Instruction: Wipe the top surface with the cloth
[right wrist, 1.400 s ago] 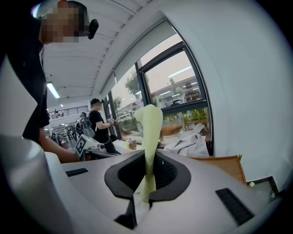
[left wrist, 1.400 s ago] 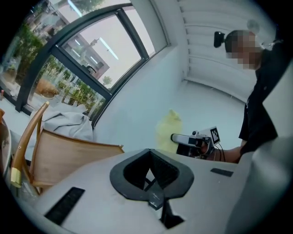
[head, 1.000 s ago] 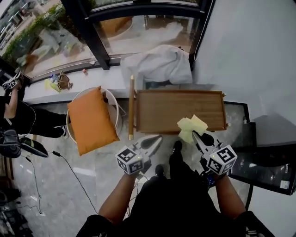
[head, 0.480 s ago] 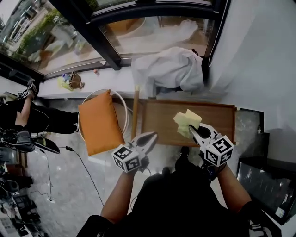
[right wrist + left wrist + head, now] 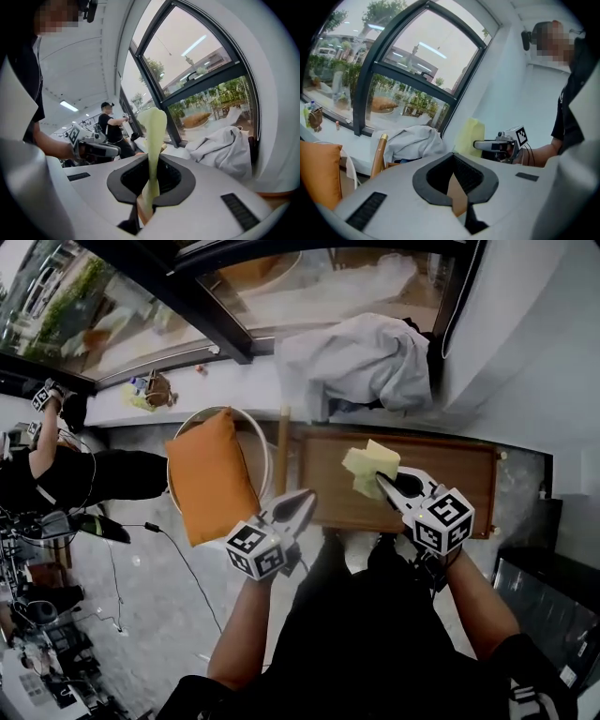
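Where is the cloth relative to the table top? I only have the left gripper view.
Observer: The head view shows the yellow cloth above the wooden table top, over its left half.
Operator: Is it gripped properly?
Observer: In the right gripper view, the right gripper is shut on the cloth's lower edge. The rest of the cloth stands up from between the jaws.
Operator: And where is my left gripper?
Observer: The left gripper hovers at the table's left edge near the front corner, next to an orange cushion.
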`<move>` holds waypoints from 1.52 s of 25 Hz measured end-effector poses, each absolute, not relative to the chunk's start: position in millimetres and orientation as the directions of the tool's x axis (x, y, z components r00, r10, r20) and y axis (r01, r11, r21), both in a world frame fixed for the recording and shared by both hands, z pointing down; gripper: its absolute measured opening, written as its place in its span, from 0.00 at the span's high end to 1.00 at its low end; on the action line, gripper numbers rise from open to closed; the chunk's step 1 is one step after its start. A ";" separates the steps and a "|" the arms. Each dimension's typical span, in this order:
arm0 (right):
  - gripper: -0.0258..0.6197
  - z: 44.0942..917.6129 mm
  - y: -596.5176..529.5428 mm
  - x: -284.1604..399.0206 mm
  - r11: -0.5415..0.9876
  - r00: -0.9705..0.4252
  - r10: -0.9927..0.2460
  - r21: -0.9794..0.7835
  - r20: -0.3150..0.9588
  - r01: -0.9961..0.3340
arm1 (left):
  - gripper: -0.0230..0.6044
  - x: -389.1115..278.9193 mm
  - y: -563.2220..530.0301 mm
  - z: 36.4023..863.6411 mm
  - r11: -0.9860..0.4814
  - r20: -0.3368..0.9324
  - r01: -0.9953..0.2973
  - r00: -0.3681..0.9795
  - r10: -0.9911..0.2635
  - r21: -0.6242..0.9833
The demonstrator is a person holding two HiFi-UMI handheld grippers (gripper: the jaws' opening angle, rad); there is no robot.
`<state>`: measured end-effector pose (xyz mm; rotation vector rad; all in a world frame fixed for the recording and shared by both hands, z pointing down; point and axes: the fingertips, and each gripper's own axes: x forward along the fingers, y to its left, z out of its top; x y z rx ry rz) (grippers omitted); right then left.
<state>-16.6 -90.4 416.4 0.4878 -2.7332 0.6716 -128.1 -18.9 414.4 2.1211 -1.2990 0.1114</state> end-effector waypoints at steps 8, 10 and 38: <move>0.91 461.5 -114.0 -81.3 0.761 -0.855 -0.273 -0.445 0.442 -0.473 | 0.95 -185.0 -32.6 450.0 -0.267 0.456 -0.850 0.479 -0.750 0.454; 0.91 475.7 -112.3 -105.3 0.757 -0.858 -0.235 -0.468 0.458 -0.457 | 0.95 -192.4 -35.2 455.8 -0.269 0.467 -0.847 0.487 -0.738 0.458; 0.91 693.2 -139.1 -206.0 0.574 -0.636 -0.097 -0.479 0.766 -0.664 | 0.95 -209.4 -57.8 489.4 -0.304 0.525 -0.841 0.523 -0.672 0.448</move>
